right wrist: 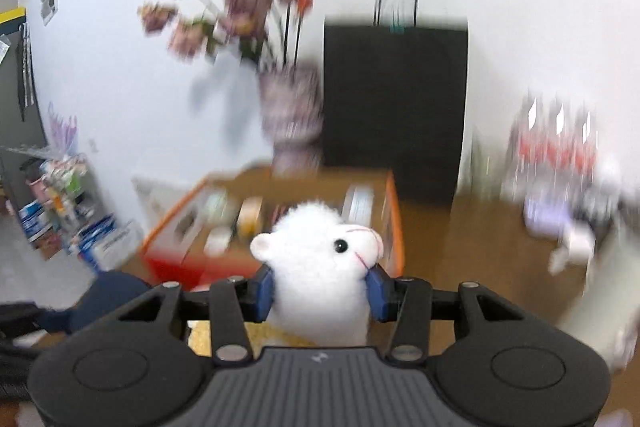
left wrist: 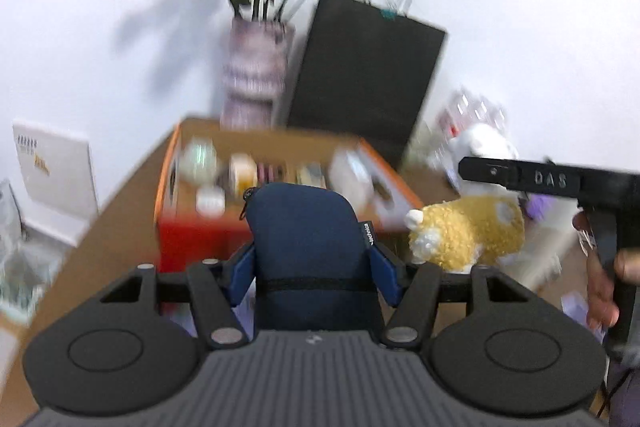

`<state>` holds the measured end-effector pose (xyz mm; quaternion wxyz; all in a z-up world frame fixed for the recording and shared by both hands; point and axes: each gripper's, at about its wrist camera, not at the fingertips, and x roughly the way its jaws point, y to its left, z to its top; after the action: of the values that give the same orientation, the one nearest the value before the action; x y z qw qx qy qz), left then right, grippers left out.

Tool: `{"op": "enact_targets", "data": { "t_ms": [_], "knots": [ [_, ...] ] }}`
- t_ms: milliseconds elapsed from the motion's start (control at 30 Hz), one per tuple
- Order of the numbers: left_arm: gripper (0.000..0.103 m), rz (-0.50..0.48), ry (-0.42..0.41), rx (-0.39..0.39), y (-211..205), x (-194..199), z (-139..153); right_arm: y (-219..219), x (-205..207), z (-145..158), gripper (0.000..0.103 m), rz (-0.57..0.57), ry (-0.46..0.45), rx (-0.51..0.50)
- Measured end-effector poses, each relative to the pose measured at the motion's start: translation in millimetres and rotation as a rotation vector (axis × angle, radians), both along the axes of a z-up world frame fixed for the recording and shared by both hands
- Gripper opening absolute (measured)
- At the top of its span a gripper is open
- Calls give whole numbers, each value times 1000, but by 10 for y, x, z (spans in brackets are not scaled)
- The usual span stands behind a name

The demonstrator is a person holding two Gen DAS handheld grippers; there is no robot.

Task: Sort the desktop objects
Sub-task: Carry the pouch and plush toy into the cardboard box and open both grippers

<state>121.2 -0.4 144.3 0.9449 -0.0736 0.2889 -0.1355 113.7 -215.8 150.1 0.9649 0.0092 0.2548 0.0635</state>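
Note:
My left gripper is shut on a navy blue zip pouch, held upright between the blue pads above the brown desk. Just beyond it lies an open orange box holding several small items. My right gripper is shut on a white plush alpaca, its pads pressing the neck below the head. The same orange box lies ahead of it. In the left wrist view a yellow and white plush hangs under the right tool's black bar; whether it is the same toy I cannot tell.
A vase of dried pink flowers and a black paper bag stand against the white wall behind the box. White plush and clear packets clutter the desk's far right. A person's hand grips the right tool. A calendar stands left.

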Motion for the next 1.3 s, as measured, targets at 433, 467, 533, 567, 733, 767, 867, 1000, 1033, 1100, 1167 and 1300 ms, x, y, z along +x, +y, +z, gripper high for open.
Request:
{"op": "enact_targets", "data": {
  "t_ms": [433, 467, 533, 567, 733, 767, 867, 1000, 1033, 1100, 1167, 1300],
  "knots": [
    [62, 64, 172, 118, -340, 1879, -522, 167, 2218, -745, 44, 28, 387, -93],
    [62, 64, 188, 117, -342, 1939, -579, 186, 2298, -806, 44, 28, 392, -94],
    [62, 60, 219, 105, -361, 2042, -676, 235, 2390, -878, 44, 18, 351, -109],
    [62, 54, 222, 104, -372, 2040, -698, 254, 2393, -893, 44, 12, 333, -128],
    [61, 59, 241, 145, -468, 2199, -842, 220, 2383, -976, 45, 6, 321, -138],
    [55, 71, 249, 157, -476, 2232, -871, 207, 2397, -1057, 45, 15, 376, -133],
    [42, 54, 281, 160, -518, 2293, -957, 344, 2332, -1206, 50, 65, 369, -298],
    [57, 8, 313, 43, -407, 2263, -863, 292, 2335, -1128, 63, 22, 414, -280],
    [58, 9, 317, 29, -368, 2252, -811, 247, 2317, -1050, 65, 21, 412, -241],
    [58, 24, 303, 33, -313, 2207, -685, 152, 2260, -868, 75, 16, 382, -182],
    [59, 41, 275, 48, -254, 2140, -524, 65, 2219, -669, 78, -9, 352, -140],
    [73, 94, 267, 57, -108, 2007, -274, 30, 2046, -394, 79, -10, 345, -92]
  ]
}}
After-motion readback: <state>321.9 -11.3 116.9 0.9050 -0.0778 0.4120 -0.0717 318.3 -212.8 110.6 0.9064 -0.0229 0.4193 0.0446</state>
